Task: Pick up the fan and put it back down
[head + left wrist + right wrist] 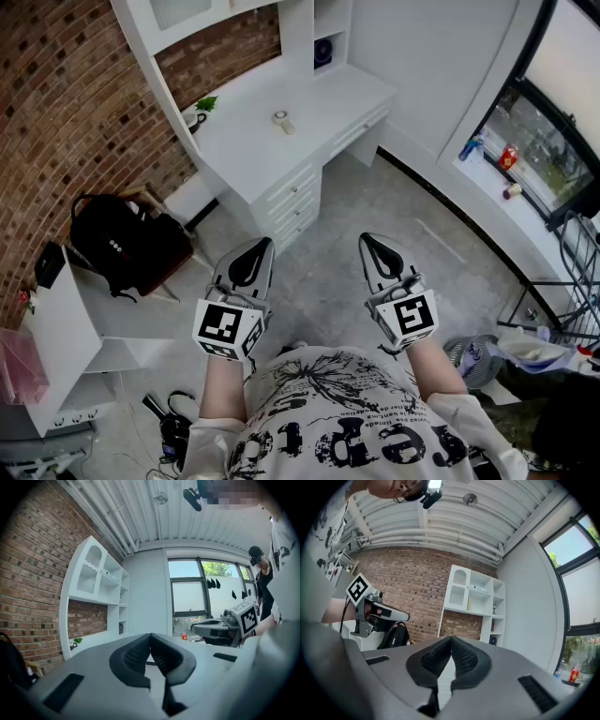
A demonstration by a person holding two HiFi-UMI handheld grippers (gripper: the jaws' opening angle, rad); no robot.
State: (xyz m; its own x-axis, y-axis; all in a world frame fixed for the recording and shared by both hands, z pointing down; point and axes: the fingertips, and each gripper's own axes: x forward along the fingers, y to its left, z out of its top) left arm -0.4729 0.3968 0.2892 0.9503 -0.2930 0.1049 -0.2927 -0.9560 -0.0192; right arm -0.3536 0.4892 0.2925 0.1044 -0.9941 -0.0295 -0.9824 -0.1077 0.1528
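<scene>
Straight ahead across the floor, in a cubby [338,49] at the back of the white surface [253,131], sits what looks like the small dark fan [323,52], well away from the left gripper [255,255] and the right gripper [375,248] alike, neither clearly nearer, both sets of jaws pressed together on nothing.

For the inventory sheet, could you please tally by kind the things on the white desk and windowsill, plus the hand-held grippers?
Grey hand-held grippers: 2, the left hand-held gripper and the right hand-held gripper
Pale tape roll on the white desk: 1
Small green potted plant: 1
Small containers on the windowsill: 3, a blue container, a red container, a pale container
Total: 7
</scene>
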